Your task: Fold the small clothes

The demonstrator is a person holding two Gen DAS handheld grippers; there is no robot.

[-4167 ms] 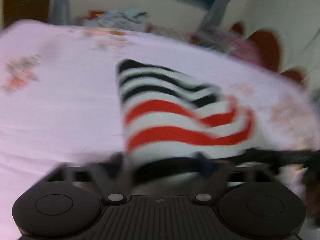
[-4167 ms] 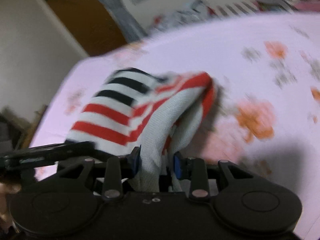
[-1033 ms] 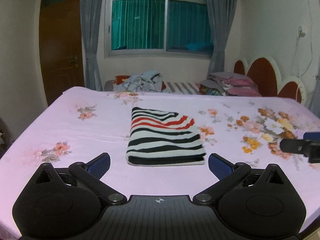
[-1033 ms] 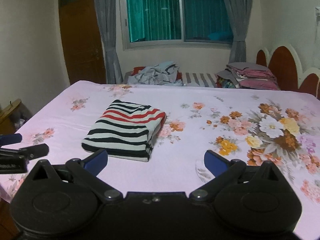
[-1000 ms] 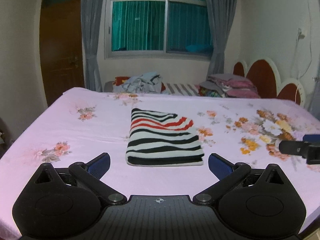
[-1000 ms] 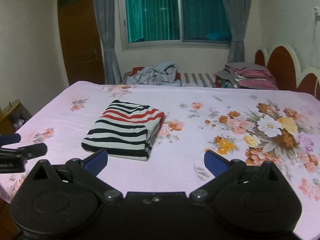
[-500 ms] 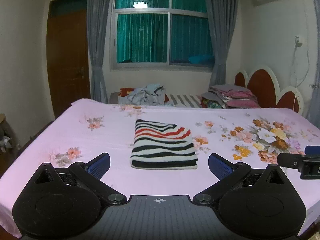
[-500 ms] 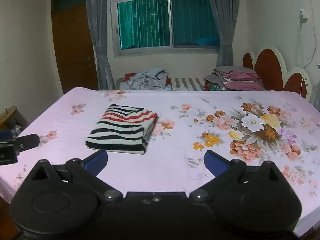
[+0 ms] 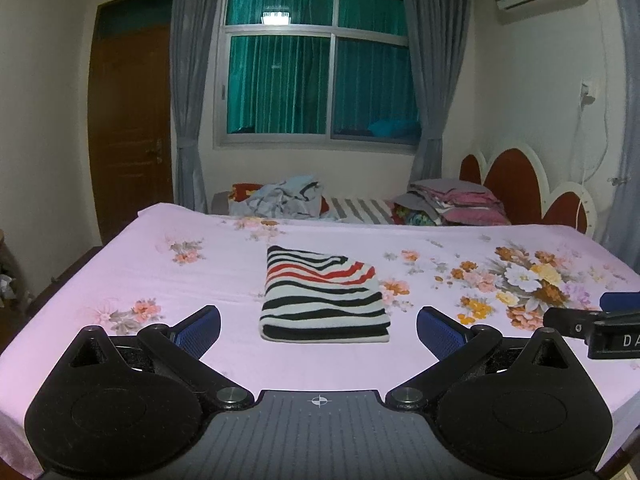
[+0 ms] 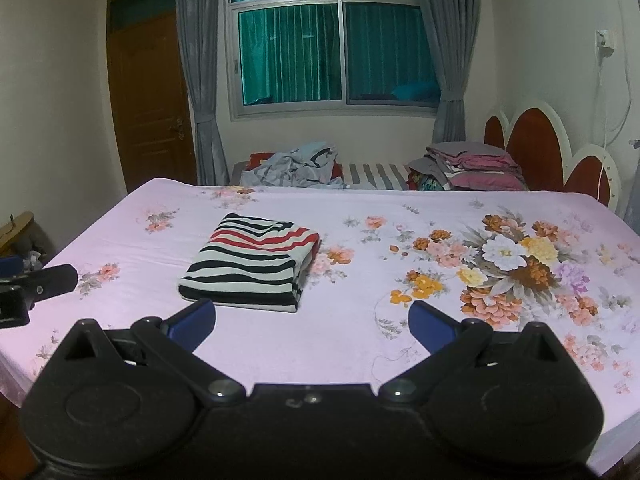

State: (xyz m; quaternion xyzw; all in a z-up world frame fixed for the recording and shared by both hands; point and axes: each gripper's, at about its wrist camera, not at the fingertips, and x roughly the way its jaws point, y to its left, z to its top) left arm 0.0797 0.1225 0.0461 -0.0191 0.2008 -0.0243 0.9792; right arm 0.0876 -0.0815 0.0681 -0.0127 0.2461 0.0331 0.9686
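A folded garment (image 9: 322,295) with black, white and red stripes lies flat on the pink floral bed sheet (image 9: 160,280). It also shows in the right wrist view, left of centre, as the striped garment (image 10: 252,260). My left gripper (image 9: 318,326) is open and held back from the garment, nothing between its blue fingertips. My right gripper (image 10: 312,320) is open too, empty, with the garment ahead of its left finger. Each gripper's tip shows at the edge of the other's view.
A heap of unfolded clothes (image 9: 280,200) and a stack of folded ones (image 9: 452,202) lie beyond the bed's far edge. A red and white headboard (image 9: 516,184) stands at right. A wooden door (image 9: 128,128) and a curtained window (image 9: 320,88) are behind.
Both grippers let go of the striped garment and drew back and up from it. It now lies folded on the sheet and looks smaller in both views.
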